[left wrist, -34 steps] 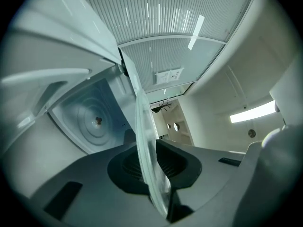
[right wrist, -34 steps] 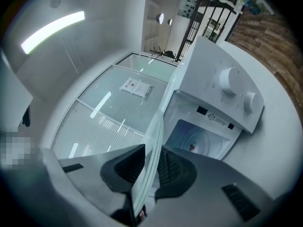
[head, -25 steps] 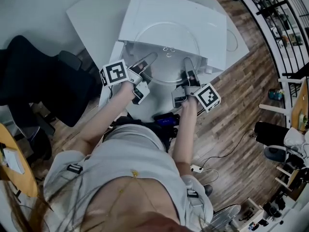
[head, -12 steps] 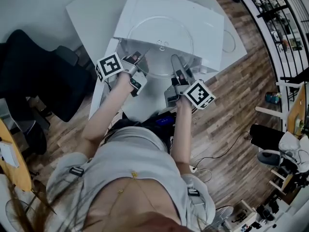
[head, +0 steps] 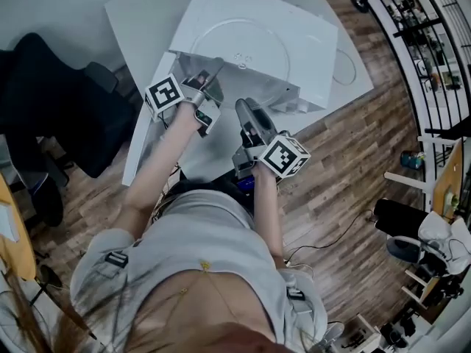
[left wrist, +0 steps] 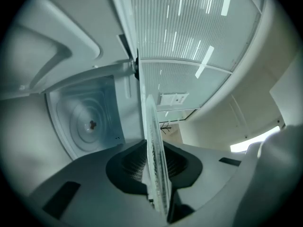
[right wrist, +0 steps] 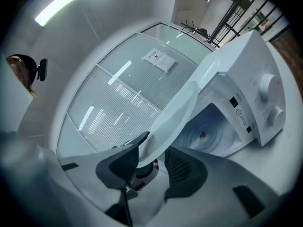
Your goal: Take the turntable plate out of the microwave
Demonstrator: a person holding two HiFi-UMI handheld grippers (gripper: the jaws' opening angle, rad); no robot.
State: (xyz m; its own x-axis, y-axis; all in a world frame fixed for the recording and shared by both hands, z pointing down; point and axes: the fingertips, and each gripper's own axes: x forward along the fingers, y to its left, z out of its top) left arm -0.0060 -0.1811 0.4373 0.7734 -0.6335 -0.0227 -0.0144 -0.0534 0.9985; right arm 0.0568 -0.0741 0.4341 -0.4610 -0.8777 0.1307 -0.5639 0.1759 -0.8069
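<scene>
Head view, left to right. Black chair (head: 59, 101) beside the table's left edge.
- White table (head: 143, 31): carries the microwave. Its near edge faces the person, and open wooden floor (head: 353, 160) lies to the right.
- Left tool (head: 210, 70): points away from the person and is clamped narrow on the plate's near-left rim.
- Clear round glass turntable plate (head: 243, 46): out of the oven and held above the white box-shaped microwave (head: 313, 35). Its full circle faces the camera, so it lies about flat.
- Right tool (head: 243, 107): just short of the plate's near rim.

Left gripper view. Plate (left wrist: 155, 169) seen edge-on, a thin line running up from between the ribbed pads, which press both its faces. Microwave cavity (left wrist: 71, 136) at left is bare, with a ringed floor and a small drive hub (left wrist: 93, 124) at its centre.

Right gripper view. Jaws partway apart, having just been closing. The plate's rim (right wrist: 180, 117) shows in the gap, clear of the right pad; contact with the left pad cannot be told. Microwave (right wrist: 246, 60) at right:
- two round knobs (right wrist: 267, 85)
- a triangle warning label (right wrist: 239, 111)
- print too small to read.
</scene>
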